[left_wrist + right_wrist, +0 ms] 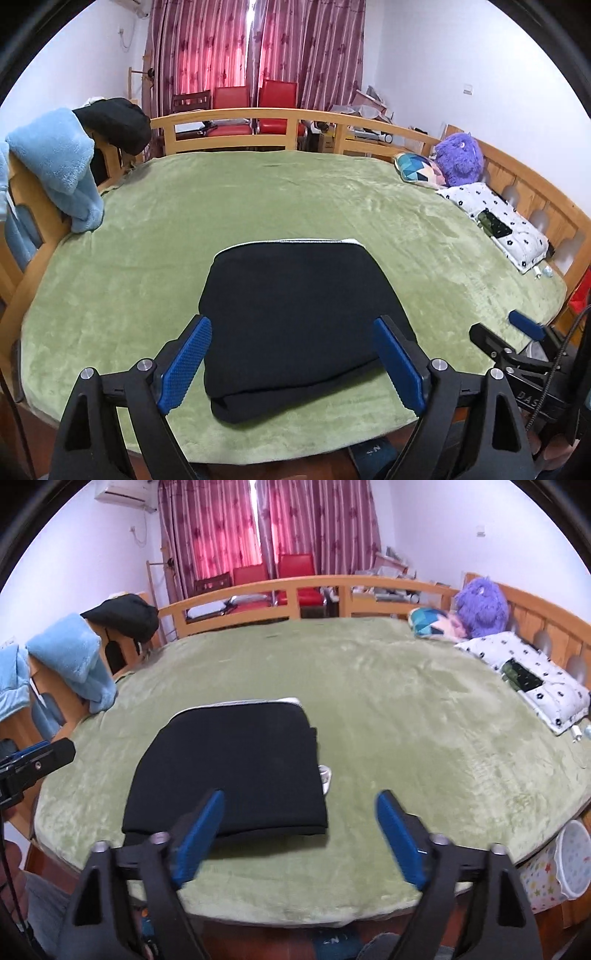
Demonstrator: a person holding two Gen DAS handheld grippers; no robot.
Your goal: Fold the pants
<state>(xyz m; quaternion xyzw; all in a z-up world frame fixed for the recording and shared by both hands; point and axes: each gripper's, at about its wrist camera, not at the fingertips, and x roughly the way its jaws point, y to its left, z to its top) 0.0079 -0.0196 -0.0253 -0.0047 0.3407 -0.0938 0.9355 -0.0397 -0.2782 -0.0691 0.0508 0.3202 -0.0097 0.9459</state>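
Observation:
Black pants (295,325) lie folded into a compact rectangle on the green bed cover (258,199), a white waistband edge showing along the far side. My left gripper (291,360) hovers above the near edge of the pants, open, its blue pads apart and empty. The pants (236,768) sit left of centre in the right wrist view, a small white tag poking out at their right side. My right gripper (301,834) is open over the near right corner, holding nothing. Each gripper's tip shows at the edge of the other's view.
A wooden bed rail (229,129) rings the bed. A light blue fleece (62,166) and dark garment (114,122) hang over the left rail. Pillows (495,221) and a purple plush (460,158) lie at the right. Red chairs (255,107) stand beyond; a patterned bin (572,860) is beside the bed.

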